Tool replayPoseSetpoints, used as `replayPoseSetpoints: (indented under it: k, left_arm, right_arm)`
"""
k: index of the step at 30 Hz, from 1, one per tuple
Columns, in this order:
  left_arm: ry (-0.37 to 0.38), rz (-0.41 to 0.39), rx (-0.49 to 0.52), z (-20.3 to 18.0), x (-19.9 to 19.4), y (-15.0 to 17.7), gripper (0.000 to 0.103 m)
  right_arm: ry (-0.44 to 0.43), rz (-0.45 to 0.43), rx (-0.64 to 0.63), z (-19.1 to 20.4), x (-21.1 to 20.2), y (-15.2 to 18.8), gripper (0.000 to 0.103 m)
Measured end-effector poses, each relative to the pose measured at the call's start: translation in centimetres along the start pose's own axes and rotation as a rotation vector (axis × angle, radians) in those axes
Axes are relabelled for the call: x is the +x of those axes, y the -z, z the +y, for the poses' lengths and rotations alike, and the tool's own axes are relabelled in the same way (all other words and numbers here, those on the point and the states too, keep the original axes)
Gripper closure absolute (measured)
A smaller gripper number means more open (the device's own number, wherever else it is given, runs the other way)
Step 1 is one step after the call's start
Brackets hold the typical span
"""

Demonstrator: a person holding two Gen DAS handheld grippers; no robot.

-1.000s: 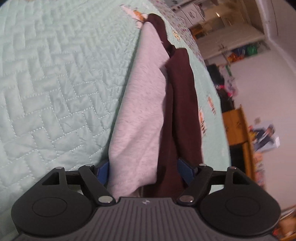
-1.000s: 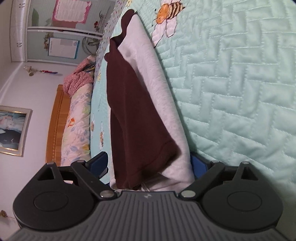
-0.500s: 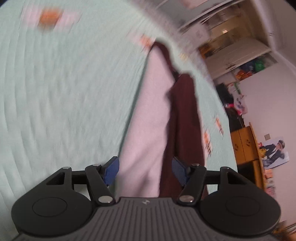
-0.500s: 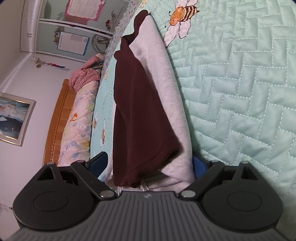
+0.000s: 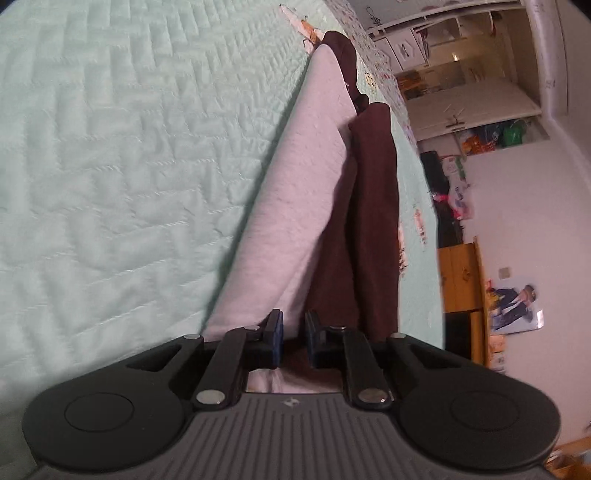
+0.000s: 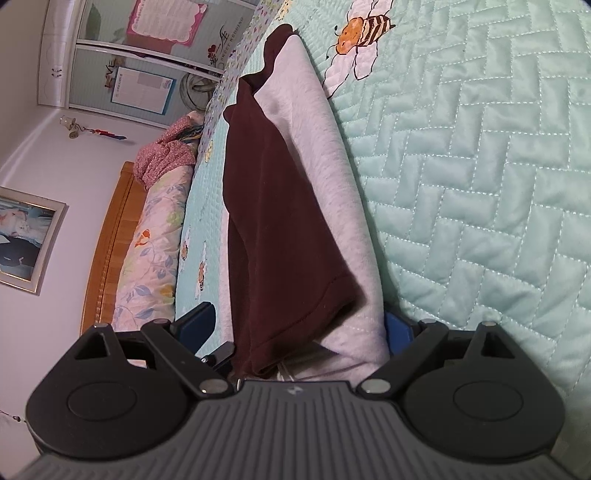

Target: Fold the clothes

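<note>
Grey fleece lining and dark maroon outer cloth make up the folded garment [image 5: 303,206], which lies on the mint quilted bedspread [image 5: 110,155] and runs from the bottom centre of the left wrist view toward the upper centre. Left gripper [image 5: 293,338]: blue-padded fingers [image 5: 275,332] drawn close together with a narrow gap, near edge of the garment passing between them; whether they pinch the cloth cannot be told. Right wrist view: the same garment [image 6: 288,221] extends from bottom centre to upper centre, maroon layer on the left, grey on the right. Right gripper [image 6: 299,332]: fingers [image 6: 195,321] spread wide apart on either side of the garment's near end. Embroidered bee [image 6: 364,31] at upper right; wooden headboard [image 6: 110,240] and floral pillow [image 6: 155,236] at left.
</note>
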State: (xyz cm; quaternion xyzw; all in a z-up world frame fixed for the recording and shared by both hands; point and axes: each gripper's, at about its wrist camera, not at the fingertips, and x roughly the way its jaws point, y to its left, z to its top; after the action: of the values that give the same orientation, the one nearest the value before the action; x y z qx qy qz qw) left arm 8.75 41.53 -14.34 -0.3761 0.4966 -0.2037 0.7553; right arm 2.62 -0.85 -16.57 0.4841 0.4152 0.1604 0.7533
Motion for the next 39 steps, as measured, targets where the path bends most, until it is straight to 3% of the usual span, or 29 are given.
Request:
replayPoseSetpoints:
  k: [3, 6, 11, 16, 22, 30, 35, 36, 38, 39]
  left_arm:
    - [-0.065, -0.006, 0.100, -1.5, -1.2, 0.5, 0.089]
    - [-0.048, -0.072, 0.136, -2.3, -3.3, 1.0, 0.082]
    - [-0.069, -0.196, 0.056, -0.2, -4.9, 0.2, 0.057]
    - [-0.093, -0.122, -0.005, 0.7, -2.4, -1.4, 0.056]
    - [-0.016, -0.072, -0.072, 1.8, -2.0, -2.2, 0.049]
    - [0.149, 0.102, -0.192, 3.1, 1.3, -4.3, 0.048]
    - [0.163, 0.178, -0.173, 2.5, 2.2, -5.1, 0.050]
    - [0.155, 0.177, -0.164, 2.4, 2.1, -4.9, 0.053]
    - [0.144, 0.167, -0.167, 2.5, 2.1, -4.6, 0.075]
    - [0.139, 0.161, -0.168, 2.6, 2.0, -4.5, 0.076]
  right_arm:
    - [-0.005, -0.005, -0.002, 0.0, 0.0, 0.1, 0.010]
    - [-0.019, -0.012, 0.003, -0.3, -0.1, 0.1, 0.010]
    - [-0.015, -0.012, 0.010, -0.3, 0.0, 0.0, 0.010]
    - [-0.019, -0.013, 0.014, -0.4, 0.0, -0.1, 0.010]
    - [-0.023, -0.012, 0.019, -0.5, 0.1, -0.2, 0.010]
    - [-0.050, 0.015, 0.021, -0.7, 0.3, -0.6, 0.009]
    - [-0.047, 0.050, 0.034, -0.7, 0.6, -1.2, 0.009]
    - [-0.051, 0.055, 0.041, -0.7, 0.7, -1.3, 0.009]
    - [-0.064, 0.060, 0.059, -1.0, 0.7, -1.5, 0.009]
    - [-0.074, 0.062, 0.064, -1.2, 0.6, -1.5, 0.010]
